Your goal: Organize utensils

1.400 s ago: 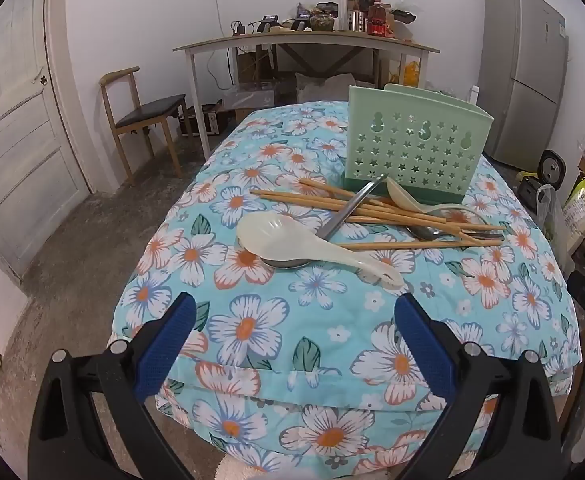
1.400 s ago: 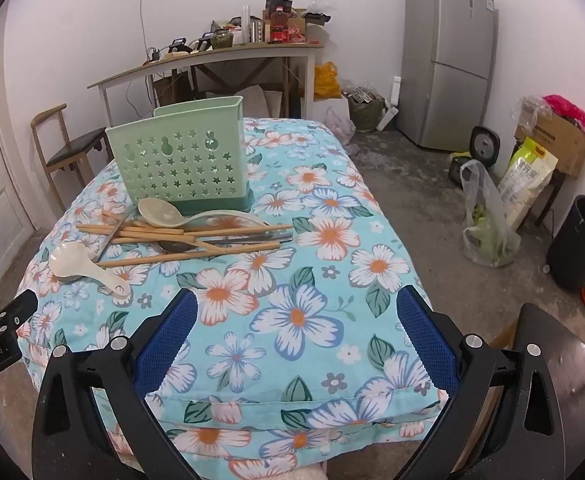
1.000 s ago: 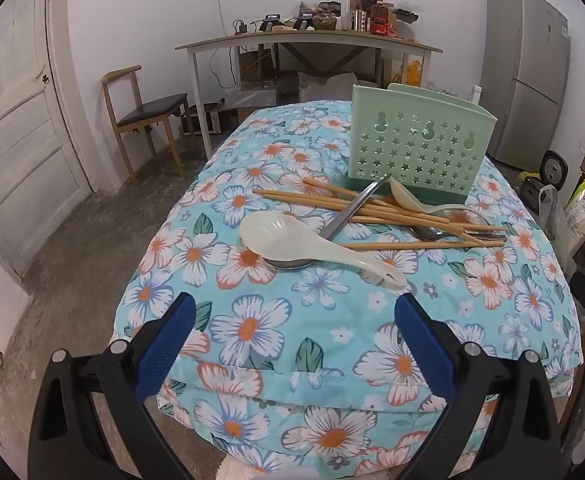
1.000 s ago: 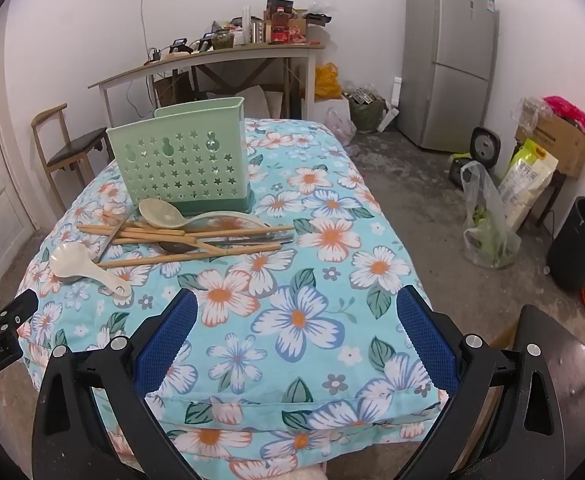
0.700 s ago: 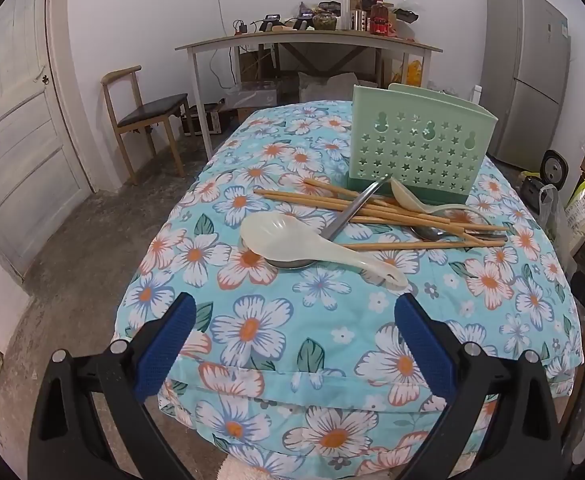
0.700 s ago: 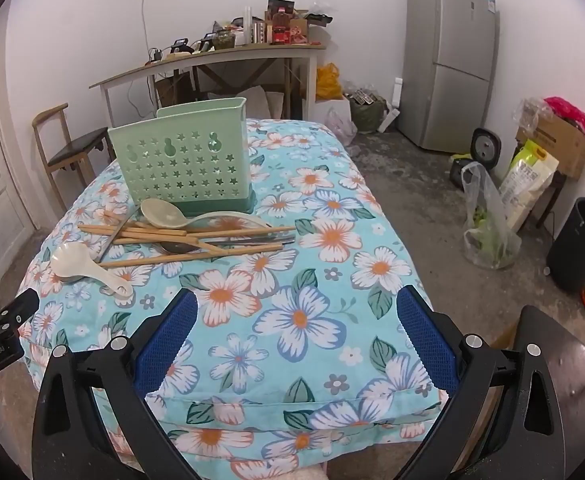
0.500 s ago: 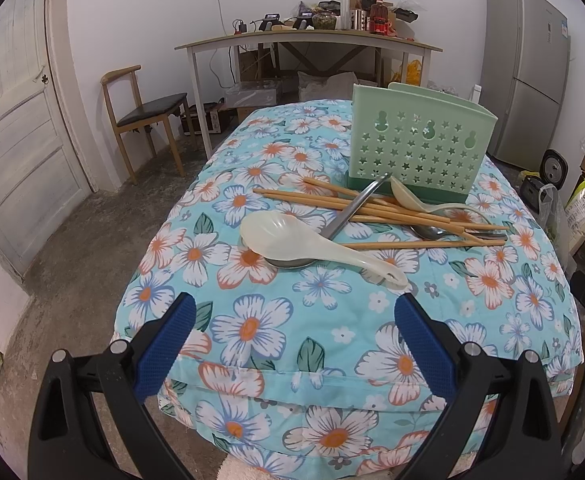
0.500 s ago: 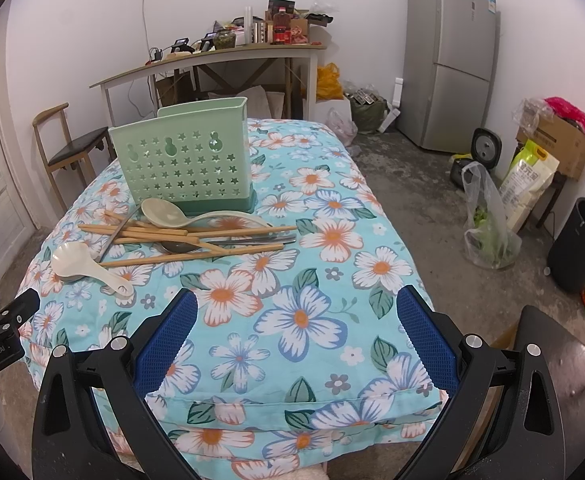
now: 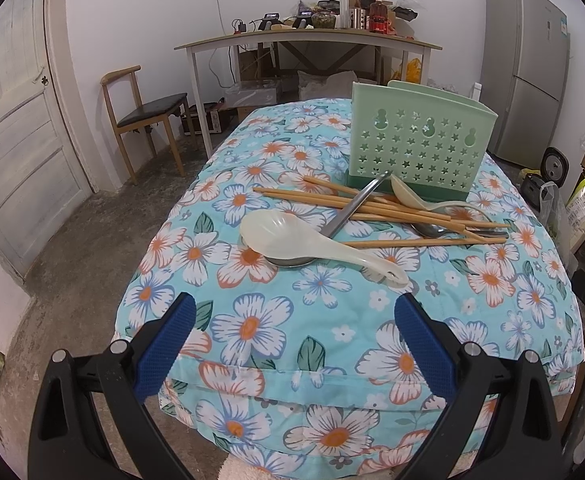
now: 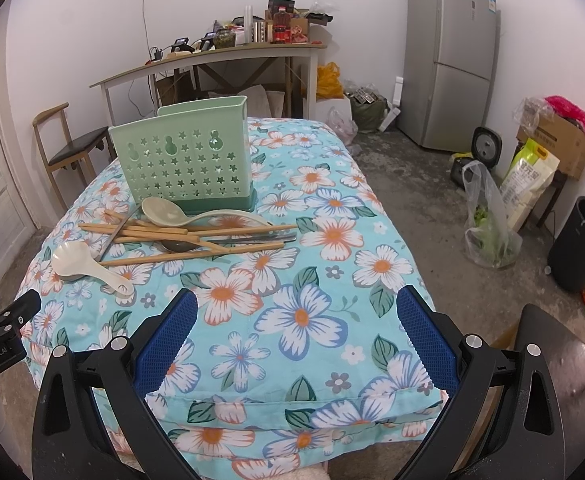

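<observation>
A pale green utensil holder (image 9: 418, 148) (image 10: 184, 164) with star-shaped holes stands upright on the floral-covered table (image 9: 252, 328) (image 10: 304, 316). In front of it lies a loose pile: several wooden chopsticks (image 9: 332, 200) (image 10: 196, 256), a big cream rice spoon (image 9: 292, 238) (image 10: 80, 260), a smaller cream spoon (image 9: 412, 196) (image 10: 168, 212) and metal spoons (image 9: 356, 204) (image 10: 180, 245). My left gripper (image 9: 292, 320) hangs open over the table's near edge, short of the rice spoon. My right gripper (image 10: 296, 320) is open too, over the near right part of the cloth, holding nothing.
A wooden chair (image 9: 144, 116) and a door (image 9: 12, 132) are to the left. A cluttered side table (image 9: 312, 36) stands at the back wall, a fridge (image 10: 452, 56) to the right. Bags (image 10: 492, 224), a box and a black bin (image 10: 580, 244) sit on the floor at right.
Both grippers have crept very slightly forward towards the pile. Nothing on the table has moved and both stay open.
</observation>
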`<action>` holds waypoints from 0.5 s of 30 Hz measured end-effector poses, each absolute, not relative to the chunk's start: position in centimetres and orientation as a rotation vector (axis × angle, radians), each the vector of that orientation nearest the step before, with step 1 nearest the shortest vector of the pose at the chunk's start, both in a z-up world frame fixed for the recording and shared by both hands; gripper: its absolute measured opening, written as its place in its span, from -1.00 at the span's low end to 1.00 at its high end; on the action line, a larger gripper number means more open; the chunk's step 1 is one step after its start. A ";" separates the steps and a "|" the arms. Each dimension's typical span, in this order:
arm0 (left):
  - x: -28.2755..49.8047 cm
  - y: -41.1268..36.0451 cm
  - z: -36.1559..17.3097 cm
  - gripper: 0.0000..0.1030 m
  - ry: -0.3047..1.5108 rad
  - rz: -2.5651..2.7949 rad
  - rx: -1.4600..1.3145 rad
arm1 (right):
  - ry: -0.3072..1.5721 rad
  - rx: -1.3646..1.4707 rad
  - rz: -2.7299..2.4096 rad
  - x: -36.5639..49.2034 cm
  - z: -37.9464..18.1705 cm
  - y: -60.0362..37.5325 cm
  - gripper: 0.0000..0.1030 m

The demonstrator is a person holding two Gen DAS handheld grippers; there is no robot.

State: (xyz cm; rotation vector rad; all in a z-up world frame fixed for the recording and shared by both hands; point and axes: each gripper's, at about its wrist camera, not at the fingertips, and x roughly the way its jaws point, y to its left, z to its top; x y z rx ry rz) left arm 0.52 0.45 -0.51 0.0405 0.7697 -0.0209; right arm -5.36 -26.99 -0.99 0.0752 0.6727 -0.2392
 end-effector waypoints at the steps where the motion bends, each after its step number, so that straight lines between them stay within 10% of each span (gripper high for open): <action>1: 0.5 0.4 -0.5 0.89 0.770 -0.020 0.041 | 0.674 0.077 -0.238 -5.4 -1.0 -27.0 0.85; 15: 0.0 0.5 -0.4 0.89 0.771 -0.019 0.044 | 0.674 0.078 -0.238 -5.7 -0.9 -27.0 0.85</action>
